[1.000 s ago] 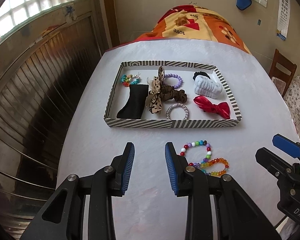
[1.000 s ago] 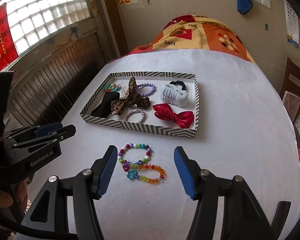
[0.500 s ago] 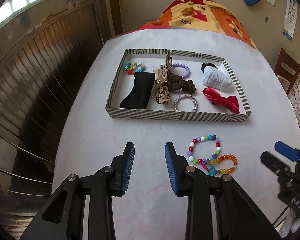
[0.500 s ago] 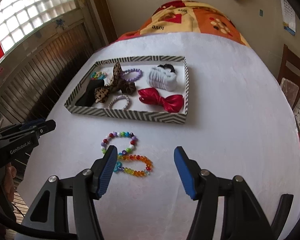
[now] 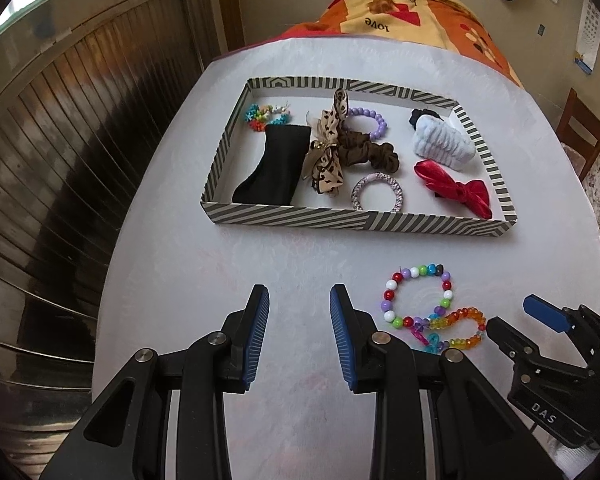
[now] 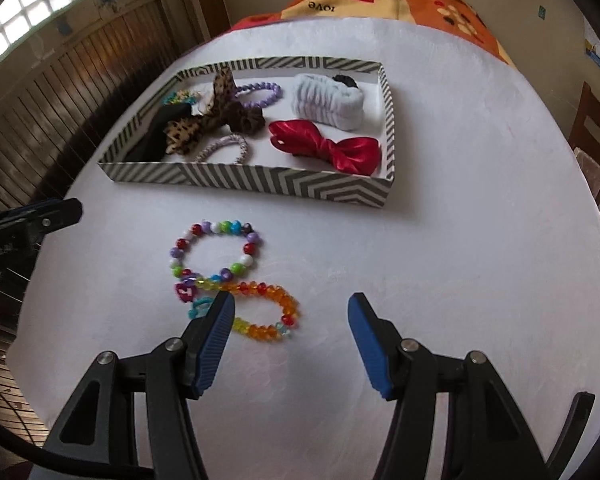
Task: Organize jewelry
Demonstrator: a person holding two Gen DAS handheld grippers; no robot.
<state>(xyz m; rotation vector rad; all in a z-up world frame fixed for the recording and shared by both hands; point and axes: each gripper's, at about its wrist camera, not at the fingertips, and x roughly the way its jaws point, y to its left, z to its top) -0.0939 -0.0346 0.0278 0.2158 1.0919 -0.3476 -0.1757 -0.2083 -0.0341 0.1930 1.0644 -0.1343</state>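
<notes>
most of the pretty things are already in the striped box (image 6: 268,186), in the upper middle of my right view: a red bow (image 6: 328,146), a white fluffy band (image 6: 326,102), a purple bead ring (image 6: 260,94), a spotted bow (image 6: 204,124) and more. two things are still out on the white table (image 6: 460,260). the round bead bracelet (image 6: 216,250) lies just below the box, and the rainbow bracelet (image 6: 262,310) touches it, lower down. my right claw (image 6: 292,320) is spread wide with nothing in it, and the rainbow one shows between its tips. my left claw (image 5: 298,308) is spread too and holds nothing, over bare table in the lower middle of its view. i think both bracelets still need to go in the box.
</notes>
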